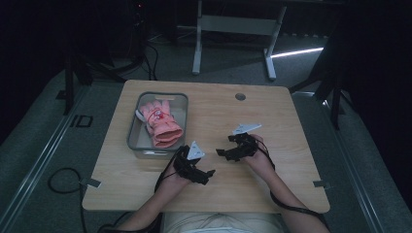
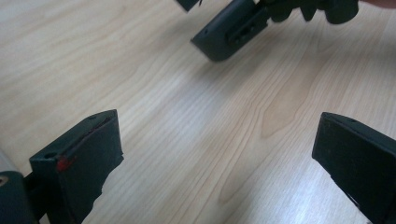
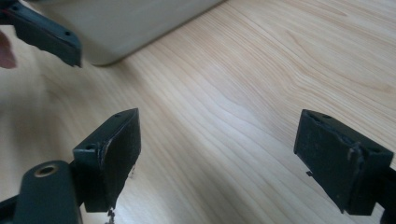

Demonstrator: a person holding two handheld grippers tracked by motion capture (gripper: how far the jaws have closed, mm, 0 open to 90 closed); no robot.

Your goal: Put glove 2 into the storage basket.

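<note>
Pink gloves (image 1: 160, 121) lie heaped inside the grey bin (image 1: 133, 127), which stands on the bench (image 1: 272, 116) near its left edge, about midway between the far and near edges. The cuffs point toward the near side of the bin and the finger ends toward the far side; whether there are two gloves or more cannot be told from the high view.

Both tools are away from the bin and carry nothing. The left gripper (image 1: 206, 173) hovers low over bare wood just off the bin's near right corner, and in the left gripper view its fingers (image 2: 79, 163) stand wide apart with only wood grain between them. The right gripper (image 1: 224, 145) sits toward the middle of the bench, near the left one but not touching it; its fingers (image 3: 112, 149) are likewise spread wide and empty, with a corner of the bin showing beyond them.

Judged from how things lie, the gloves count as stowed: they rest fully within the bin walls, nothing loose remains on the bench, and neither tool is reaching for anything. If the job was packing the gloves away, little seems left beyond pulling the hands back. If instead it is unpacking, no grasp has been made and the whole job lies ahead.
</note>
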